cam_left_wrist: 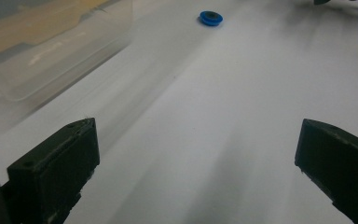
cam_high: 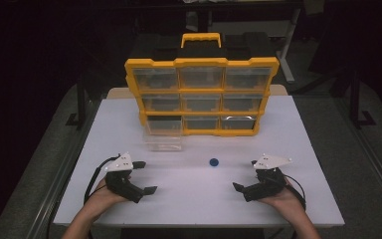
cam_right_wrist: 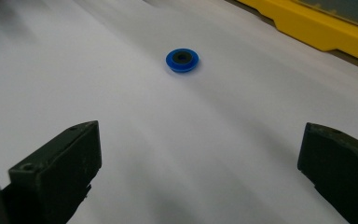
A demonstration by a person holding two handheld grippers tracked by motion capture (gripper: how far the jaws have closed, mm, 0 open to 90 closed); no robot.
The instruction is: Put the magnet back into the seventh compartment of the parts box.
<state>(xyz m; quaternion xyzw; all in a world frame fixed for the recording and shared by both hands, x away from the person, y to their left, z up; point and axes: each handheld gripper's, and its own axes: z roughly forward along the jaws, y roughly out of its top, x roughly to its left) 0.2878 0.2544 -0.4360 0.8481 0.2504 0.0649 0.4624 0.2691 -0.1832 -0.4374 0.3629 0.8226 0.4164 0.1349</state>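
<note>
White tabletop (cam_high: 129,119) runs under everything I see, with dark room beyond its far edge. On my left, the left gripper (cam_high: 145,177) rests low near the front edge, its jaws spread wide with nothing between them. Just ahead of it a clear drawer (cam_high: 163,133) sits pulled out of the bottom-left slot of the yellow organizer (cam_high: 202,94); in the left gripper view that drawer (cam_left_wrist: 51,46) looks see-through, and I cannot make out anything in it. The organizer stands upright at the back of the table, three rows of three clear drawers, black top and yellow handle; I cannot tell what they hold from here. A small blue disc (cam_high: 214,162) lies flat in the open middle of the table, between the two grippers and well apart from both. On the right, the right gripper (cam_high: 246,175) also sits low near the front edge, jaws wide apart and empty, the disc (cam_right_wrist: 182,59) ahead of them on bare surface.
</note>
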